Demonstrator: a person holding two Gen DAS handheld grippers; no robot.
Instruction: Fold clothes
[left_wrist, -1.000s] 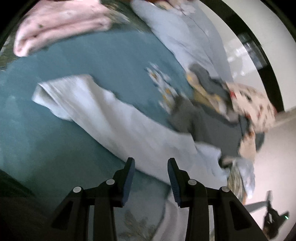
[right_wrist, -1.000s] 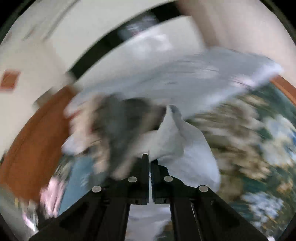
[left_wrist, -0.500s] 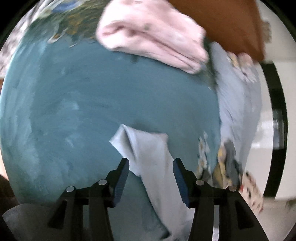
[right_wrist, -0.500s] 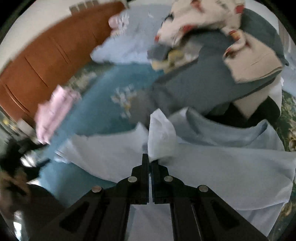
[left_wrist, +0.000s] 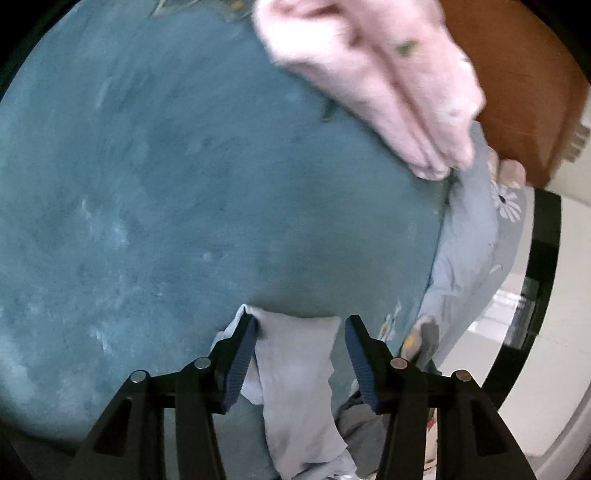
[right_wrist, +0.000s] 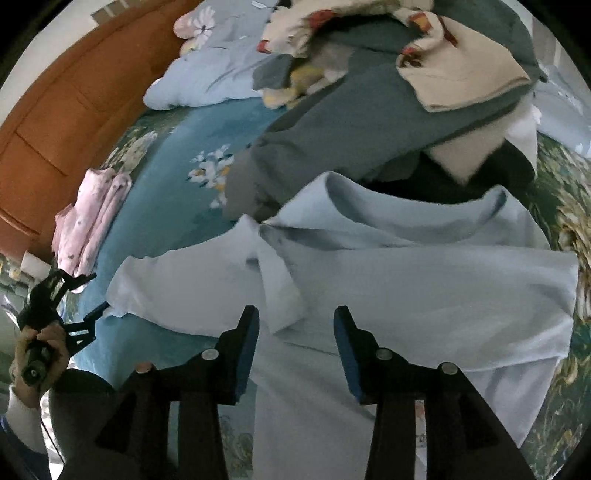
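Note:
A light blue polo shirt (right_wrist: 406, 288) lies spread flat on the teal bedsheet (left_wrist: 147, 184), collar toward the clothes pile. My right gripper (right_wrist: 295, 314) hovers just over its chest. Its jaws are opening and the collar placket lies between and ahead of them, free of the pads. My left gripper (left_wrist: 301, 321) straddles the end of the shirt's sleeve (left_wrist: 295, 354). Its jaws are closing with the cloth between them, and only the left finger touches a corner. From the right wrist view the left gripper (right_wrist: 85, 295) shows at the sleeve tip, held in a hand (right_wrist: 37, 354).
A folded pink garment (left_wrist: 369, 74) (right_wrist: 88, 229) lies near the wooden headboard (right_wrist: 55, 92). A heap of unfolded grey, beige and patterned clothes (right_wrist: 369, 92) sits beyond the shirt's collar. A pale blue floral quilt (right_wrist: 210, 74) is bunched at the bed's far side.
My right gripper let go of the bunched shirt cloth and opened; the shirt now lies flat. My left gripper sank toward the bed until the sleeve end came between its fingers.

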